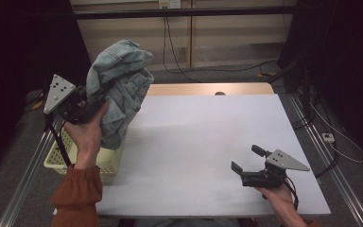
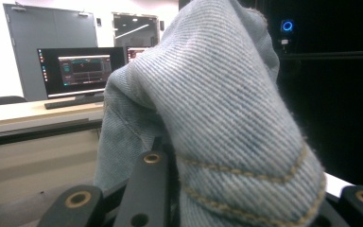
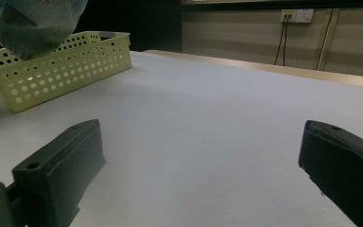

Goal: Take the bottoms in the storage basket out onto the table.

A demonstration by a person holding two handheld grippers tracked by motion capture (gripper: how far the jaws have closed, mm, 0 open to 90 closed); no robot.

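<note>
The denim garment (image 1: pixel 121 90), a light-blue jeans-like piece with tan stitching, hangs bunched from your left tool (image 1: pixel 96 98), lifted clear of the table (image 1: pixel 208 142). In the high view most of the cloth rises above and falls below the tool's tip, and its lower end drapes down over the pale yellow perforated basket (image 1: pixel 108 161) that sits at the table's left edge, beneath your left hand (image 1: pixel 89 135). In the left gripper view the denim (image 2: pixel 217 113) folds over the tool right at its jaws, a stitched hem curving across the near end; the jaws are clenched on the cloth, which covers much of the gap between them. Behind it in that view you can see a desk with a lit monitor (image 2: pixel 80 71).

Your right tool (image 1: pixel 250 165) is well apart from the garment, low over the table's near right part, held by your right hand (image 1: pixel 276 191). Its jaws stand wide, released, with nothing between them; the right gripper view shows bare white table surface (image 3: pixel 208 132) in the gap. From that tool the basket (image 3: pixel 56 68) lies far ahead to the left, with the hanging end of the denim (image 3: pixel 33 23) just above its rim. Whether the cloth touches the basket, I cannot tell.
</note>
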